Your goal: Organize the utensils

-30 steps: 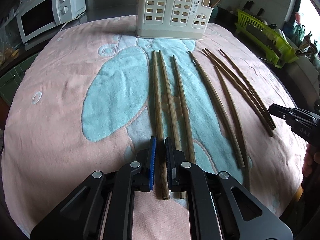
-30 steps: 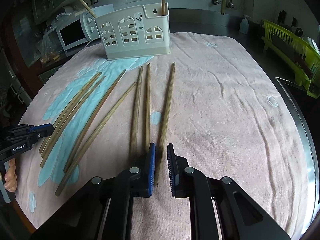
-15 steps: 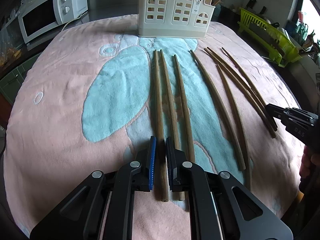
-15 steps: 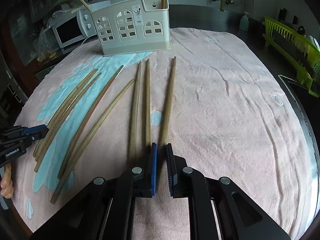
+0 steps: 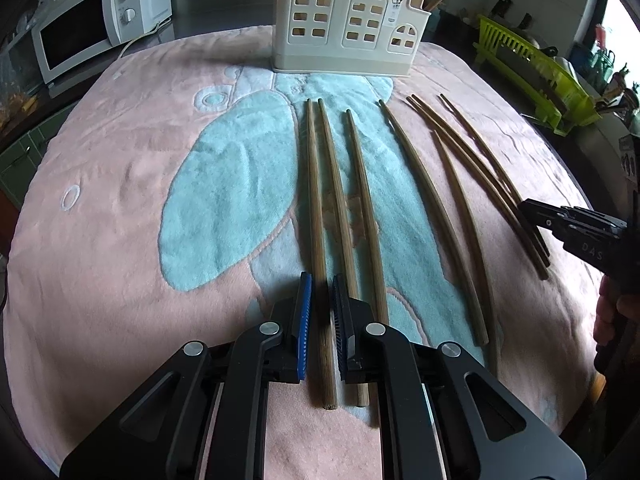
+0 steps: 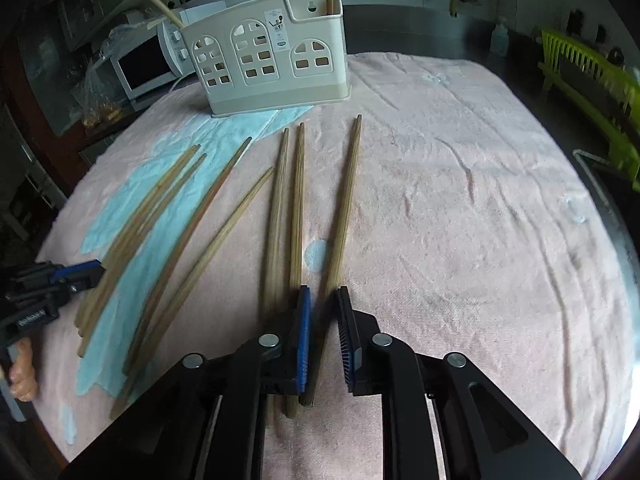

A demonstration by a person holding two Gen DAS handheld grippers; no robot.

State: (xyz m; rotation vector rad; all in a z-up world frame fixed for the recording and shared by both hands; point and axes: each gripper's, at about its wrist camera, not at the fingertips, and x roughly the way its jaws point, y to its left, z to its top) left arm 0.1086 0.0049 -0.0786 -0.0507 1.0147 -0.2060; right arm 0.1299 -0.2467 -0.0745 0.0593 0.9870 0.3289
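While the left wrist view looks along the left gripper [image 5: 319, 320], its blue-padded jaws stand almost together astride the leftmost chopstick [image 5: 316, 216], a long brown wooden stick lying flat on the pink and turquoise towel [image 5: 120, 208]; whether the pads press it I cannot tell. Seven more chopsticks lie beside it, fanned toward the towel's right edge. A cream utensil holder [image 5: 346, 28] with arched windows stands at the far edge, a stick leaning inside.

From the right wrist view, the right gripper [image 6: 323, 336] has its jaws opening, the rightmost chopstick [image 6: 344, 208] between them with gaps at both pads. It is pale, tapered, pointing toward the holder.
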